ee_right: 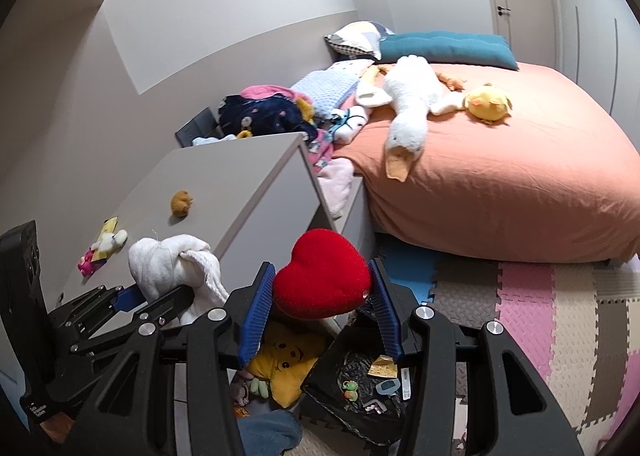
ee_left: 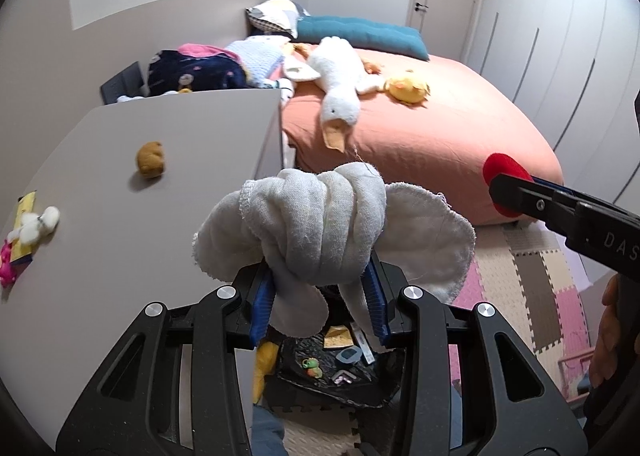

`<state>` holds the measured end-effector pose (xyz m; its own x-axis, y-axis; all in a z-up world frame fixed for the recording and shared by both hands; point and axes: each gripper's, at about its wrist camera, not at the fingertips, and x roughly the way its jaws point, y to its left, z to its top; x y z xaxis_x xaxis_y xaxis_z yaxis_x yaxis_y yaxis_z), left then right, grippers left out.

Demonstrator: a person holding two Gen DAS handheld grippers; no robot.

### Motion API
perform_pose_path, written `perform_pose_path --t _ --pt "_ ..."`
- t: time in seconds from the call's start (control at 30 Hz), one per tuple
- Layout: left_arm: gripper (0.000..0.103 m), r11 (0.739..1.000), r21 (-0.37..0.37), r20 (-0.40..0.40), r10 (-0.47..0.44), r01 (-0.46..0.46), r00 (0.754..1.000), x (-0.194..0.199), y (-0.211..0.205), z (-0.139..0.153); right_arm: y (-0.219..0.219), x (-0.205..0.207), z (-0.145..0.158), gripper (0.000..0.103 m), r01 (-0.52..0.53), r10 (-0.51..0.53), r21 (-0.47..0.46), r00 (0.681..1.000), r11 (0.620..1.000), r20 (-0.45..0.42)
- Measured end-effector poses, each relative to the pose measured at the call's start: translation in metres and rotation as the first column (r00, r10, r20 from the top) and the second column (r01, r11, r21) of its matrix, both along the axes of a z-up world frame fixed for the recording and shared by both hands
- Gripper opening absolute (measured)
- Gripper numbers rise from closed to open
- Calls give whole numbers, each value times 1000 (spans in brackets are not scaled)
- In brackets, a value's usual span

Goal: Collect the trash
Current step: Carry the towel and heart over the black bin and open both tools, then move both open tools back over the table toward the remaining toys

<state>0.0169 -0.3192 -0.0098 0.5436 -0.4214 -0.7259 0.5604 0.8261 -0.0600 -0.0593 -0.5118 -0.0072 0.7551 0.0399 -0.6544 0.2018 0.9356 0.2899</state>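
Note:
My left gripper (ee_left: 318, 304) is shut on a bunched white cloth (ee_left: 320, 224), which bulges above its blue pads; the same cloth (ee_right: 168, 264) shows at the lower left of the right wrist view. My right gripper (ee_right: 324, 310) is shut on a red plush heart (ee_right: 322, 276), whose edge (ee_left: 504, 168) shows at the right of the left wrist view. Below both grippers stands a black-lined bin (ee_right: 360, 412) with several small scraps inside, seen as bin (ee_left: 320, 388) in the left wrist view.
A grey dresser top (ee_left: 140, 196) on the left carries a brown plush (ee_left: 151, 159) and small toys (ee_left: 28, 232). A bed (ee_right: 500, 176) with an orange sheet holds a goose plush (ee_right: 408, 108) and a yellow chick (ee_right: 490, 102). Foam mats (ee_right: 540, 320) cover the floor. A yellow star pillow (ee_right: 284, 368) lies beside the bin.

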Motion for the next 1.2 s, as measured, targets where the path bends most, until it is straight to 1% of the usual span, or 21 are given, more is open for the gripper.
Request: perform_pose_path --t 0.3,0.33,0.4,0.43,0.47,0.5,0.53,0.57,0.6,0.67,0.83,1.2 --pt "40 997 32 -38 -70 71 997 -3 -28 -16 -26 -8 -10 50 54 -54 17 998 998 -22" --pt "41 997 35 -41 -74 75 996 -4 -30 -18 -28 -7 -12 50 57 -57 19 998 998 -25" --pt "46 995 42 -53 -93 95 994 -4 -34 -22 -32 -6 -15 50 64 -63 24 997 998 -36" --pt "54 993 46 -64 -108 111 992 -3 -37 -24 -34 -5 -16 50 67 -66 25 997 997 -40" --pt "70 992 56 -72 -113 117 991 -3 -39 -27 -35 -3 -18 54 72 -71 25 996 997 -47" --pt "79 991 75 -69 -105 111 992 -1 -42 -30 -37 -2 -19 59 82 -81 23 995 996 -55" --pt "91 991 88 -55 -95 100 994 -1 -43 -31 -37 -1 -19 69 93 -92 18 994 995 -58" --pt "93 992 103 -32 -77 80 997 0 -43 -32 -38 0 -20 75 106 -105 9 993 994 -61" --pt "93 991 116 -21 -63 65 998 1 -43 -32 -39 0 -20 76 119 -119 -7 991 993 -62" --pt "94 992 117 -22 -47 50 999 3 -41 -33 -40 1 -21 78 124 -125 -15 990 992 -67" --pt "95 994 108 -22 -30 32 999 9 -32 -30 -41 4 -23 79 115 -115 -10 991 993 -73" --pt "95 994 105 -28 17 -14 999 17 -11 -31 -23 19 -28 79 83 -83 -7 992 997 -91"
